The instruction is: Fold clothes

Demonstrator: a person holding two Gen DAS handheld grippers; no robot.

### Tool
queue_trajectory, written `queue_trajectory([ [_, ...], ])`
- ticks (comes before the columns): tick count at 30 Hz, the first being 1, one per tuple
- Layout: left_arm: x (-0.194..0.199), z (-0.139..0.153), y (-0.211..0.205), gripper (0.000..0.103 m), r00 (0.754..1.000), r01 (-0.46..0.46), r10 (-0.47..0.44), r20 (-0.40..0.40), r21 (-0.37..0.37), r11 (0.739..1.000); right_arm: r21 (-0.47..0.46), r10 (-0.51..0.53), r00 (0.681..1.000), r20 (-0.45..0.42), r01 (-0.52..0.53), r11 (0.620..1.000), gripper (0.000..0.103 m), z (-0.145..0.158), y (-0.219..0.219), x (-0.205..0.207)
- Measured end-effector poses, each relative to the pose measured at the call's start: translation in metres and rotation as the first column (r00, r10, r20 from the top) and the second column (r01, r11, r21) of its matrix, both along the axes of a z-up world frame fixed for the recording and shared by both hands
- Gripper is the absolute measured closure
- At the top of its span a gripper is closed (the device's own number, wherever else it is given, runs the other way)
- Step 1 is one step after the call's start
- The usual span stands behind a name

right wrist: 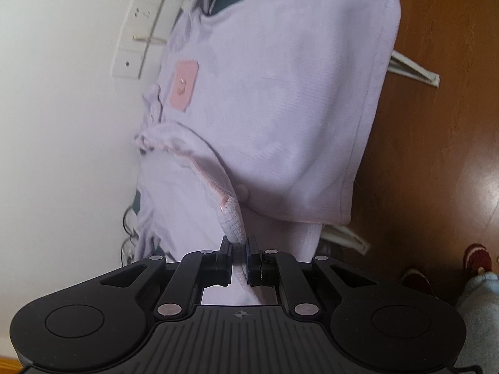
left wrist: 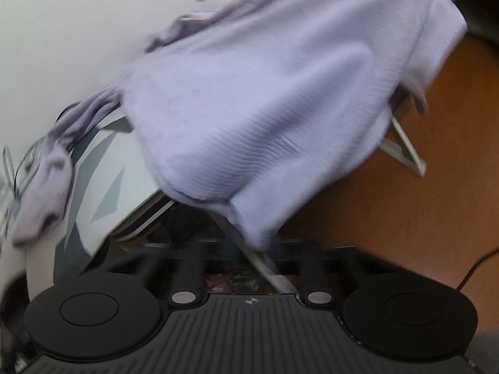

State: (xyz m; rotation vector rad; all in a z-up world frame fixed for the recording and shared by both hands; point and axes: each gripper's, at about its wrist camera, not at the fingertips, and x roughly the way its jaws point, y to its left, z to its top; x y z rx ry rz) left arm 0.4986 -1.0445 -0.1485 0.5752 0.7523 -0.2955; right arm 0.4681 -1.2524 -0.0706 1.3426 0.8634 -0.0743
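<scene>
A lavender garment (left wrist: 265, 87) lies draped over a board with a grey-and-white patterned cover (left wrist: 103, 168), and its lower corner hangs past the board's edge. In the blurred left wrist view that corner narrows down into my left gripper (left wrist: 252, 249), which is shut on it. A loose bunch of the same cloth (left wrist: 46, 180) lies at the left. In the right wrist view the garment (right wrist: 280, 109) shows a pink patch (right wrist: 184, 85). My right gripper (right wrist: 239, 249) is shut on a ribbed pink-lavender cuff (right wrist: 232, 218) that rises from between its pads.
A white wall with a socket strip (right wrist: 140, 15) and plugged cables stands behind the board. White frame legs (right wrist: 414, 71) show under the cloth, above an orange-brown wooden floor (left wrist: 421, 187). A person's red slippers (right wrist: 477, 258) and a light blue trouser leg (right wrist: 480, 305) are at the lower right.
</scene>
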Motion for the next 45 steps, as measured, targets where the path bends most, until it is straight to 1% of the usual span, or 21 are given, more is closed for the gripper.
queue_trajectory([
  [2, -0.007, 0.007, 0.000, 0.098, 0.999, -0.024, 0.025, 0.036, -0.026, 0.999, -0.003, 0.035, 0.999, -0.006, -0.035, 0.999, 0.096, -0.001, -0.002, 0.004],
  [6, -0.025, 0.009, -0.005, 0.098, 0.994, -0.056, 0.057, 0.094, -0.012, 0.998, 0.000, 0.098, 0.995, -0.008, -0.098, 0.995, 0.096, -0.003, -0.008, 0.010],
  [10, -0.022, -0.008, -0.023, 0.088, 0.982, -0.121, 0.112, 0.152, 0.051, 0.991, -0.015, 0.146, 0.989, 0.007, -0.146, 0.989, 0.096, 0.004, -0.011, 0.013],
  [13, -0.015, -0.017, -0.033, 0.085, 0.971, -0.173, 0.161, 0.179, 0.052, 0.984, -0.036, 0.176, 0.984, 0.006, -0.176, 0.984, 0.096, 0.007, -0.013, 0.017],
  [14, -0.012, -0.020, -0.036, 0.083, 0.966, -0.189, 0.176, 0.187, 0.054, 0.980, -0.038, 0.186, 0.983, 0.005, -0.186, 0.982, 0.096, 0.008, -0.013, 0.018],
  [15, -0.010, -0.022, -0.037, 0.075, 0.964, -0.198, 0.183, 0.193, 0.061, 0.978, -0.039, 0.195, 0.981, 0.004, -0.195, 0.980, 0.096, 0.009, -0.014, 0.020],
  [16, -0.008, -0.024, -0.039, 0.063, 0.961, -0.207, 0.190, 0.199, 0.069, 0.976, -0.040, 0.203, 0.979, 0.005, -0.203, 0.978, 0.096, 0.009, -0.015, 0.021],
  [17, -0.007, -0.026, -0.041, 0.059, 0.959, -0.211, 0.192, 0.207, 0.078, 0.974, -0.039, 0.207, 0.978, 0.008, -0.207, 0.978, 0.096, 0.010, -0.016, 0.021],
  [19, -0.006, -0.031, -0.046, 0.054, 0.959, -0.190, 0.160, 0.233, 0.111, 0.975, -0.033, 0.212, 0.977, 0.014, -0.211, 0.977, 0.096, 0.010, -0.018, 0.021],
  [23, -0.009, -0.039, -0.058, 0.054, 0.961, -0.116, 0.062, 0.270, 0.185, 0.976, -0.015, 0.216, 0.976, 0.025, -0.216, 0.976, 0.096, 0.011, -0.021, 0.020],
  [27, -0.010, -0.056, -0.072, 0.042, 0.955, -0.109, 0.020, 0.295, 0.289, 0.951, -0.010, 0.224, 0.974, 0.035, -0.224, 0.975, 0.096, 0.011, -0.021, 0.020],
  [29, -0.010, -0.063, -0.078, 0.042, 0.954, -0.136, 0.038, 0.299, 0.314, 0.940, -0.010, 0.231, 0.972, 0.036, -0.231, 0.973, 0.096, 0.012, -0.021, 0.021],
  [31, -0.011, -0.064, -0.082, 0.042, 0.950, -0.156, 0.063, 0.305, 0.292, 0.943, -0.015, 0.238, 0.971, 0.035, -0.238, 0.971, 0.096, 0.013, -0.019, 0.021],
  [32, -0.011, -0.062, -0.082, 0.042, 0.942, -0.181, 0.088, 0.325, 0.268, 0.946, -0.016, 0.241, 0.970, 0.034, -0.240, 0.971, 0.096, 0.013, -0.018, 0.021],
  [35, -0.012, -0.048, -0.077, 0.042, 0.910, -0.245, 0.161, 0.383, 0.182, 0.952, -0.021, 0.248, 0.968, 0.029, -0.247, 0.969, 0.096, 0.014, -0.017, 0.024],
  [39, -0.019, -0.032, -0.070, 0.041, 0.855, -0.261, 0.185, 0.484, 0.094, 0.961, -0.019, 0.251, 0.968, 0.029, -0.250, 0.968, 0.096, 0.015, -0.017, 0.027],
  [40, -0.019, -0.029, -0.067, 0.041, 0.849, -0.267, 0.198, 0.490, 0.075, 0.961, -0.014, 0.249, 0.968, 0.031, -0.249, 0.968, 0.096, 0.015, -0.017, 0.028],
  [41, -0.018, -0.027, -0.064, 0.041, 0.845, -0.274, 0.211, 0.492, 0.058, 0.960, -0.012, 0.248, 0.968, 0.031, -0.247, 0.969, 0.096, 0.015, -0.018, 0.028],
  [42, -0.016, -0.027, -0.060, 0.041, 0.847, -0.279, 0.221, 0.483, 0.051, 0.959, -0.011, 0.246, 0.969, 0.032, -0.246, 0.969, 0.096, 0.016, -0.018, 0.029],
  [44, -0.012, -0.028, -0.055, 0.047, 0.862, -0.275, 0.221, 0.457, 0.054, 0.960, -0.008, 0.241, 0.970, 0.030, -0.241, 0.970, 0.096, 0.015, -0.019, 0.030],
  [45, -0.011, -0.030, -0.053, 0.063, 0.874, -0.265, 0.209, 0.439, 0.069, 0.962, -0.005, 0.238, 0.971, 0.027, -0.238, 0.971, 0.096, 0.014, -0.020, 0.030],
])
